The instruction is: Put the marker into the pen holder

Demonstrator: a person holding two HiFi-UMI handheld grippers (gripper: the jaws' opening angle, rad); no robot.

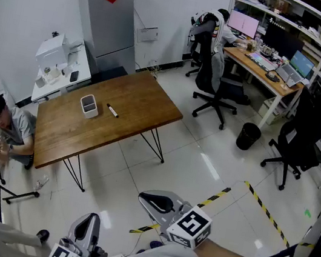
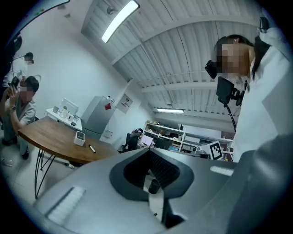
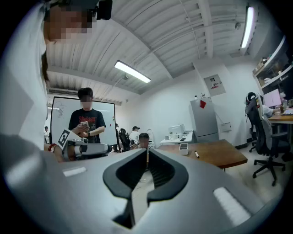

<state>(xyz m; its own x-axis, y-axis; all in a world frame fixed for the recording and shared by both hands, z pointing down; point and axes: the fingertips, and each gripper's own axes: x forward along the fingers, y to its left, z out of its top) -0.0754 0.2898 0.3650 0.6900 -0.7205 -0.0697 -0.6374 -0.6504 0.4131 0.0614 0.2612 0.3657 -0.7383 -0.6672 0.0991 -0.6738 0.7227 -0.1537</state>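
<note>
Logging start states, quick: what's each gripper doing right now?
Left gripper: closed, holding nothing.
Right gripper: closed, holding nothing.

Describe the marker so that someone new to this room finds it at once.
Find the wooden table in the middle of the room. Near its middle stands a white pen holder, and the marker lies flat beside it, to its right in the head view, not touching. It is the slim dark stick; the holder is a squat white box.
</note>
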